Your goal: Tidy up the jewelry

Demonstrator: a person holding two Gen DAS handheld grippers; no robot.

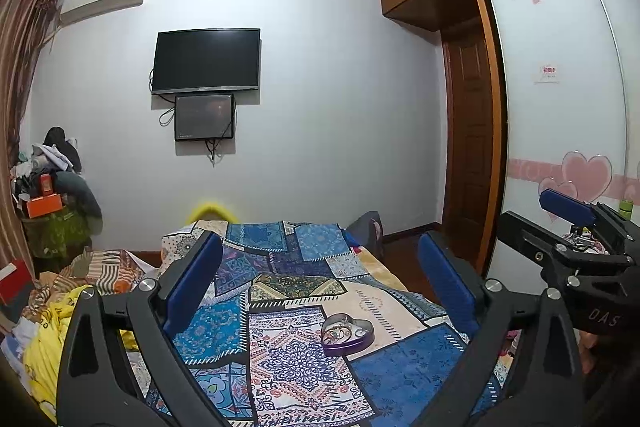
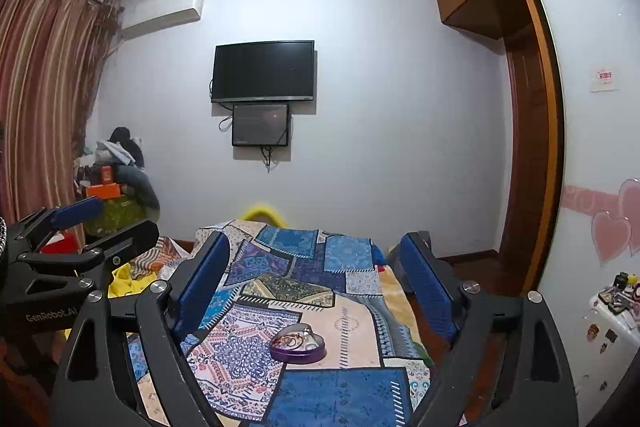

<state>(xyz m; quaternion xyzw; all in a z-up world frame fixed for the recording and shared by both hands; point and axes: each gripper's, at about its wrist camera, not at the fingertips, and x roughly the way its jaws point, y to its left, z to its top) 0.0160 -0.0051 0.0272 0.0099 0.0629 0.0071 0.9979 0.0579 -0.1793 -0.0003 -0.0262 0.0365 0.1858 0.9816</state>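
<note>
A purple heart-shaped tin (image 1: pixel 347 333) holding tangled jewelry lies on the patchwork bedspread (image 1: pixel 304 267); it also shows in the right wrist view (image 2: pixel 298 342). My left gripper (image 1: pixel 320 259) is open and empty, held above the bed, the tin below and between its blue pads. My right gripper (image 2: pixel 316 259) is open and empty, likewise above the tin. Each gripper shows in the other's view: the right one (image 1: pixel 560 223) at the right edge, the left one (image 2: pixel 92 223) at the left edge.
A wardrobe with sliding doors (image 1: pixel 560 87) stands right of the bed. Yellow and striped clothes (image 1: pixel 60 307) are piled on the left. A cluttered heap (image 1: pixel 52 187) sits in the far left corner. A TV (image 1: pixel 207 61) hangs on the far wall. A small white table with items (image 2: pixel 616 303) stands at right.
</note>
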